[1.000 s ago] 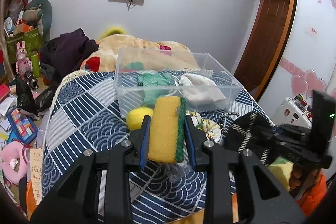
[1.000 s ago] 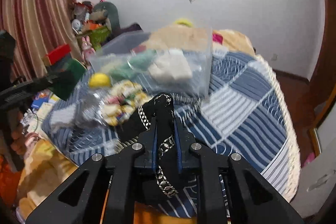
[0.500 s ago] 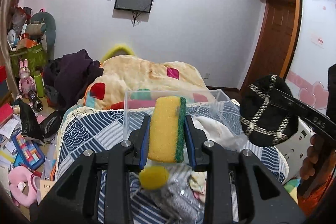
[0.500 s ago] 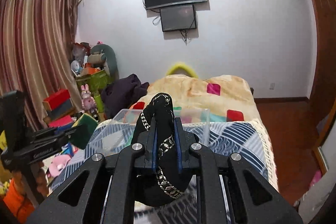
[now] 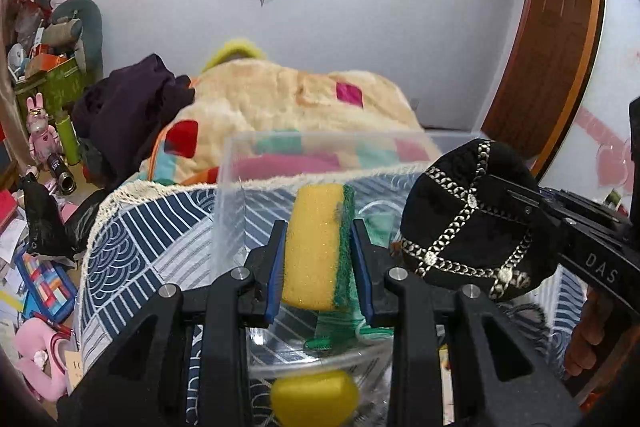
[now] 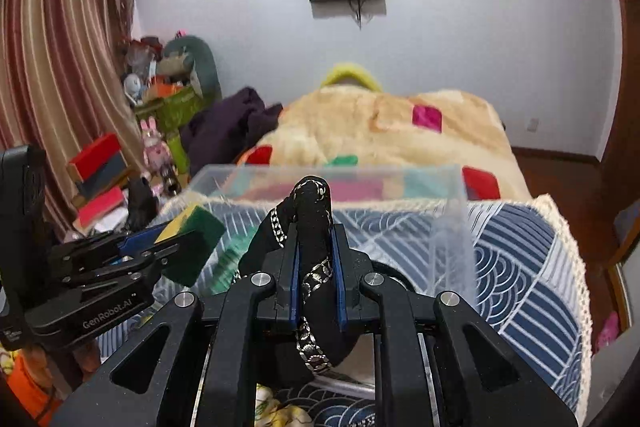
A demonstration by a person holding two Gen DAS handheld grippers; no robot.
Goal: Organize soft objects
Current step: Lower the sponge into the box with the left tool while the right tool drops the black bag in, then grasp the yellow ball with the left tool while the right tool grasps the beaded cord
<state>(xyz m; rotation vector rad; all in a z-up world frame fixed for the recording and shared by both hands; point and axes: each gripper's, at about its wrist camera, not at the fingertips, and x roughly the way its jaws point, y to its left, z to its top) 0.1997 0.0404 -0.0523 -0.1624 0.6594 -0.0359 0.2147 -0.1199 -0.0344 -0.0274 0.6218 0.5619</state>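
Observation:
My left gripper [image 5: 318, 239] is shut on a yellow and green sponge [image 5: 316, 247], held over the near edge of the clear plastic bin [image 5: 240, 163]. My right gripper [image 6: 314, 239] is shut on a black cloth with silver chain trim [image 6: 308, 211], held just right of the sponge, also above the bin's [image 6: 456, 195] near side. The cloth [image 5: 468, 227] and the right gripper show in the left wrist view; the sponge [image 6: 192, 231] shows in the right wrist view. A green cloth [image 5: 376, 223] lies inside the bin.
The bin stands on a blue and white patterned cover [image 6: 528, 267] on a bed. A yellow soft ball [image 5: 316, 399] lies just in front of the bin. A beige patchwork blanket [image 5: 288, 99] is behind. Clutter and toys [image 5: 40, 131] fill the floor to the left.
Both grippers have come down and forward from their raised position, and the sponge and black cloth now hang over the bin's near side.

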